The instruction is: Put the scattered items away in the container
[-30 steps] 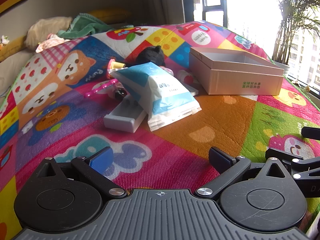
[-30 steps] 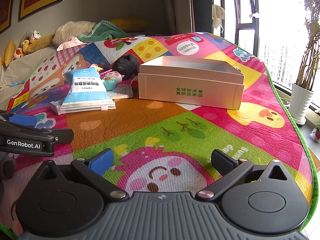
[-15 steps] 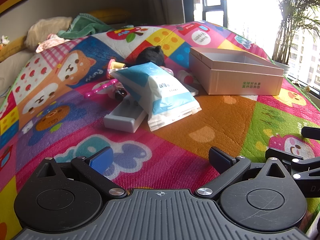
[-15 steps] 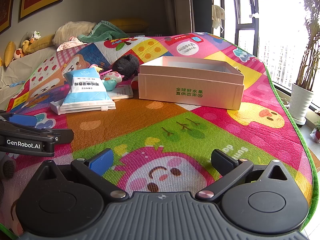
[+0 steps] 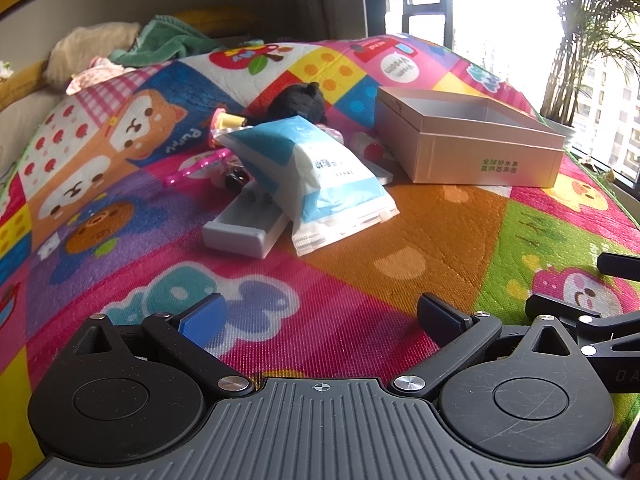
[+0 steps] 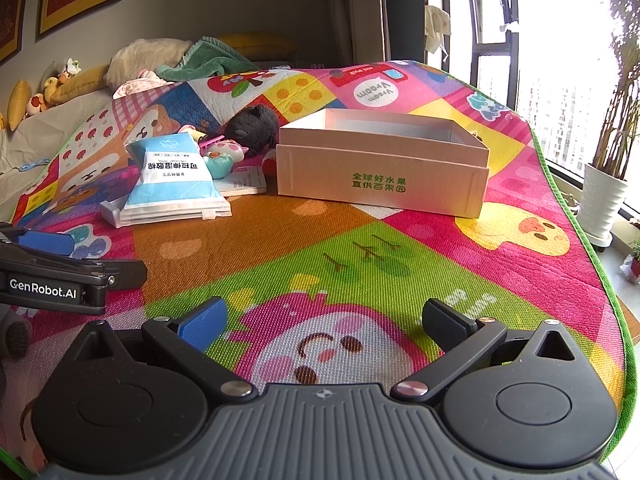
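Both grippers, left (image 5: pixel 320 314) and right (image 6: pixel 324 320), spread wide and empty near over the mat (image 6: pixel 360 260), likely poised to start, facing far clutter around a wipes pack (image 5: pixel 316 176) left of the seemingly empty box (image 6: pixel 380 168).

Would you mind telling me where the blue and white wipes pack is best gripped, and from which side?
Grip the wipes pack across its raised, bulging middle, coming from above with the left gripper, probably the nearer one. It lies tilted, its far end propped on the grey tray, and its flat sealed near edge sits low on the mat, offering little to pinch.
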`<state>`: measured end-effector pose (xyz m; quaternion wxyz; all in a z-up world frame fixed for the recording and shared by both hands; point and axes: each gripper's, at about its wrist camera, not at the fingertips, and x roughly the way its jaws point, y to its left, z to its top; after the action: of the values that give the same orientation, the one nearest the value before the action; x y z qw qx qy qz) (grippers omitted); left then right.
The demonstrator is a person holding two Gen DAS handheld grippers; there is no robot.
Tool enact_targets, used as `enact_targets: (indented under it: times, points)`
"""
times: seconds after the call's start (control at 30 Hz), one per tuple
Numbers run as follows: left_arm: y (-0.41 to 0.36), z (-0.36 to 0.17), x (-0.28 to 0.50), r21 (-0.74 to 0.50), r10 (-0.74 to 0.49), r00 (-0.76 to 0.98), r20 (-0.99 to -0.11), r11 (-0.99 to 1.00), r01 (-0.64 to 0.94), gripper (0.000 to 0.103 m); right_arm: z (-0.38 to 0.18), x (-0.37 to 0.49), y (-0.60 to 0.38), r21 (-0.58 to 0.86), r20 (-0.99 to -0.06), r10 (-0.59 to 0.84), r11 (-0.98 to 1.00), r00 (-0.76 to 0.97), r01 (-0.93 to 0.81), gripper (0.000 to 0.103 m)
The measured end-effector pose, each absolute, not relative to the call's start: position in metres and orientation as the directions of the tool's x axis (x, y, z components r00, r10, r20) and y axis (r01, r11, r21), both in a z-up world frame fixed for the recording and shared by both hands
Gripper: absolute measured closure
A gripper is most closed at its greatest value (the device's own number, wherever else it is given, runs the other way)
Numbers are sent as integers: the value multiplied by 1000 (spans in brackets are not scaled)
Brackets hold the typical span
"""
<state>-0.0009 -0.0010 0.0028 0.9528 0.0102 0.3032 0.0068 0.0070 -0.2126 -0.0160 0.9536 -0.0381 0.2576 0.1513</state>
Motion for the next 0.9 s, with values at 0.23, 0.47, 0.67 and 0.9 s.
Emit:
enact_targets:
  times: [0.23,0.47,0.67,0.9]
  points:
    - [-2,3,1,19,10,806,-592,1000,2,0,-17,9,-213,1,-511,272,949,815,-316,0]
    - [-1,7,5,-13,-30,784,-620,1000,28,0,-14,14,-212,4,-551,283,942,785,-337,0]
    - [7,13,15,-94,-100,775,-624,994,52,0,-13,15,-213,9,-555,287,941,781,-339,0]
    - [13,16,30,-18,-48,792,-609,999,47,0,-11,20,-213,6,-584,291,935,758,-355,0]
